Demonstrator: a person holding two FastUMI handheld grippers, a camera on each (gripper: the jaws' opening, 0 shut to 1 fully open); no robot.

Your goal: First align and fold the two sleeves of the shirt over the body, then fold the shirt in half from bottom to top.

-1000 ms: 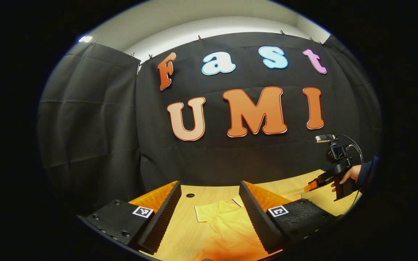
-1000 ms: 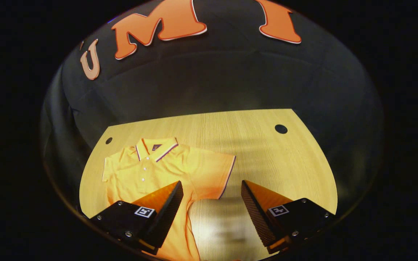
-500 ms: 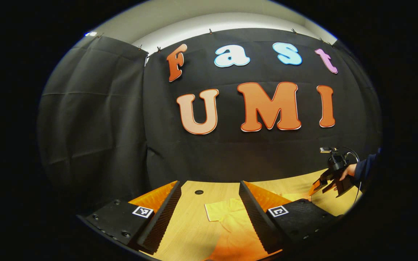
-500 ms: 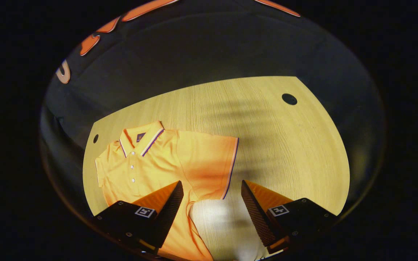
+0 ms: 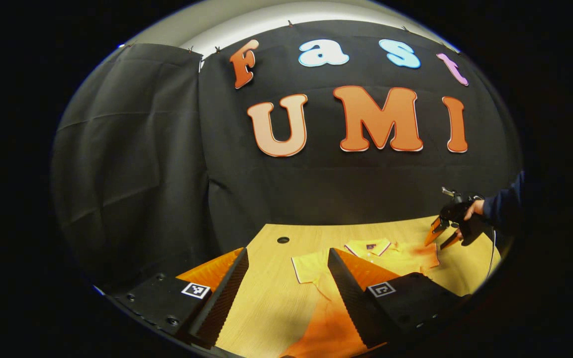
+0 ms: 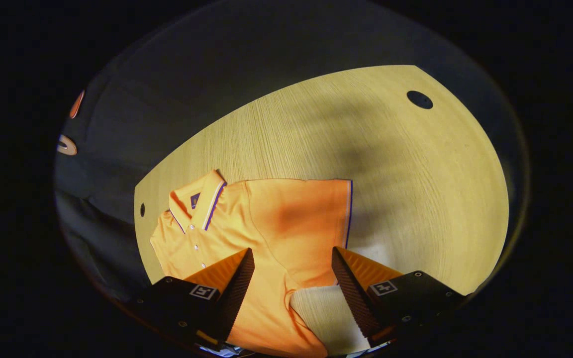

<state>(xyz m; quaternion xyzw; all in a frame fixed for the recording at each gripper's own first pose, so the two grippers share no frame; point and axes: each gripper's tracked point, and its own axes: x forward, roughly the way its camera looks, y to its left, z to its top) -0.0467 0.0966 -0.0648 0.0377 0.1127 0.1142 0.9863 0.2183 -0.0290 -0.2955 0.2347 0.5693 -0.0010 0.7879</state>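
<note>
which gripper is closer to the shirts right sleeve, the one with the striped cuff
Right. The right gripper hangs open just above that sleeve, cuff edge between its fingers. The left gripper, also open, sits back over the opposite sleeve, across the shirt.

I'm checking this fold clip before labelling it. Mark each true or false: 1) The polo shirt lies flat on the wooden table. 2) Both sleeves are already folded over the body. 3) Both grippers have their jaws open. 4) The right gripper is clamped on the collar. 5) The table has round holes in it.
1) The polo shirt lies flat on the wooden table: true.
2) Both sleeves folded: false. The right sleeve is spread out sideways.
3) Jaws open: true for the left gripper and the right gripper.
4) Clamped on the collar: false. It hovers over the sleeve, holding nothing.
5) Round holes: true.
</note>
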